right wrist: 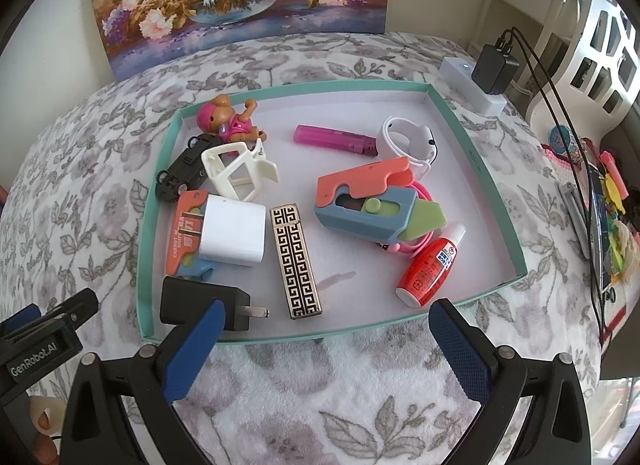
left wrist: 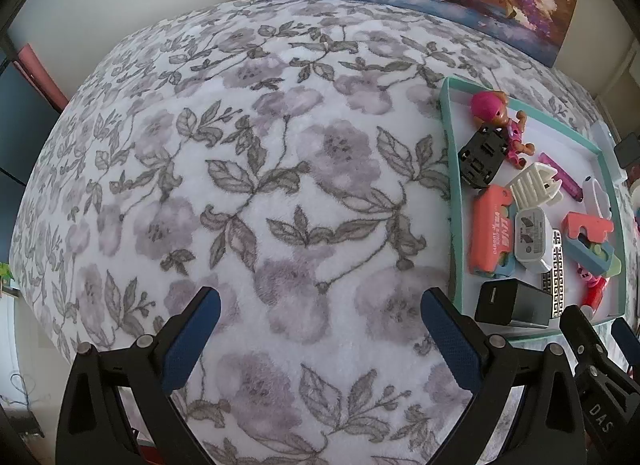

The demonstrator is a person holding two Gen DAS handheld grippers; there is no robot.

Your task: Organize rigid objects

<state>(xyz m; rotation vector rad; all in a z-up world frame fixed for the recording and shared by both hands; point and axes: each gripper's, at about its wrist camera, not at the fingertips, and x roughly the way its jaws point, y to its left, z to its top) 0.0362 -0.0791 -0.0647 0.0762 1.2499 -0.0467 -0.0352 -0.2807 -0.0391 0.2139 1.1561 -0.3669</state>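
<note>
A teal-rimmed tray (right wrist: pixel 476 163) holds small items: a pink doll (right wrist: pixel 230 119), a black toy car (right wrist: pixel 186 173), a white clip (right wrist: pixel 238 173), a white charger (right wrist: pixel 234 231), a black charger (right wrist: pixel 204 303), a patterned lighter (right wrist: pixel 295 261), a pink lighter (right wrist: pixel 334 138), coral-and-blue toy knives (right wrist: pixel 368 201) and a red glue bottle (right wrist: pixel 430 265). My right gripper (right wrist: pixel 326 327) hangs open over the tray's near rim, holding nothing. My left gripper (left wrist: pixel 320 311) is open above the bare floral blanket (left wrist: pixel 248 169), left of the tray (left wrist: pixel 452 185). The right gripper (left wrist: pixel 596 329) also shows in the left wrist view.
A flower painting (right wrist: pixel 240 1) leans on the wall behind. A white power strip (right wrist: pixel 474 81) with a black adapter (right wrist: pixel 494 67) and cables lies at the back right. Cluttered colourful items (right wrist: pixel 608 201) line the right edge. The blanket left of the tray is bare.
</note>
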